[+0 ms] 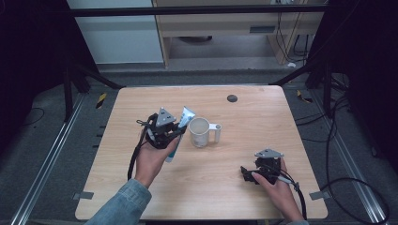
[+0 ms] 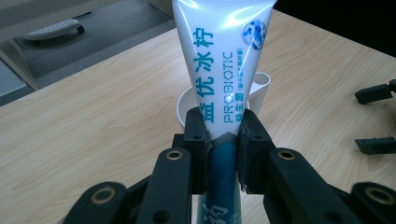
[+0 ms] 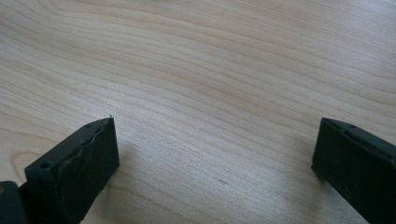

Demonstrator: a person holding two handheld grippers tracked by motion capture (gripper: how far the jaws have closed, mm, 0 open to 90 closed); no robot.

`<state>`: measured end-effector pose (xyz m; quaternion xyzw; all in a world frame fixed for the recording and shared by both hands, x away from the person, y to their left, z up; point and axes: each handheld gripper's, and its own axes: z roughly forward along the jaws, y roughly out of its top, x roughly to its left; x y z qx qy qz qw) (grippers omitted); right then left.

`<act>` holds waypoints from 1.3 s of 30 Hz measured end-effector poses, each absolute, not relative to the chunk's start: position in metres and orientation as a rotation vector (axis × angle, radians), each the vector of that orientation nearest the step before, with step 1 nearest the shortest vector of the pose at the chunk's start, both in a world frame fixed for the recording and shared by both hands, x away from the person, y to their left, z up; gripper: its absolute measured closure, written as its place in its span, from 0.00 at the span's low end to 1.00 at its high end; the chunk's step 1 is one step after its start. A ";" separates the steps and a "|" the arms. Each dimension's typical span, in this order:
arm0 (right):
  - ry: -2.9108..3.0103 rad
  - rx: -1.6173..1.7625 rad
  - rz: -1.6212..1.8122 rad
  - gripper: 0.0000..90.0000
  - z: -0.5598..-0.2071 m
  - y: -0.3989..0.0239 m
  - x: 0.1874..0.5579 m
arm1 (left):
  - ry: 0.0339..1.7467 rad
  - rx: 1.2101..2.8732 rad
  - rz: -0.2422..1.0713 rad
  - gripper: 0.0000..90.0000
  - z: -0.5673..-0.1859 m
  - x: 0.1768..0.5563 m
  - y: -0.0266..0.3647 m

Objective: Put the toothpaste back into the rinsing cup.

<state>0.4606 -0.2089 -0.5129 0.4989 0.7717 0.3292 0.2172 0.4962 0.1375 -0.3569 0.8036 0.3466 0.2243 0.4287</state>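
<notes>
Both grippers sit low over the wooden table [image 1: 225, 154]. Nearest the person, the right gripper [image 1: 248, 174] rests near the table's front right part, and its jaws stand wide apart with nothing but bare wood between them. Farther in, the left gripper [image 2: 223, 140] squeezes a white and teal toothpaste tube [image 2: 219, 60] tight between its black pads. Letters on the tube say "PROBIOTIC", next to big teal Chinese signs. Its flat sealed end sticks up and leans toward a white mug [image 1: 201, 132] with a handle. That mug stands upright just behind the tube, near the middle of the table. Far back lies a small dark round spot [image 1: 232, 98].
</notes>
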 end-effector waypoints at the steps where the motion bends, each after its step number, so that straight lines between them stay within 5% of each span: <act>1: 2.138 1.382 0.912 0.01 -0.513 -0.209 0.461 | 0.865 2.006 0.560 0.85 -0.357 0.496 0.137; 39: 2.138 1.382 0.912 0.01 -0.513 -0.209 0.461 | 0.804 1.891 0.590 0.85 -0.330 0.493 0.098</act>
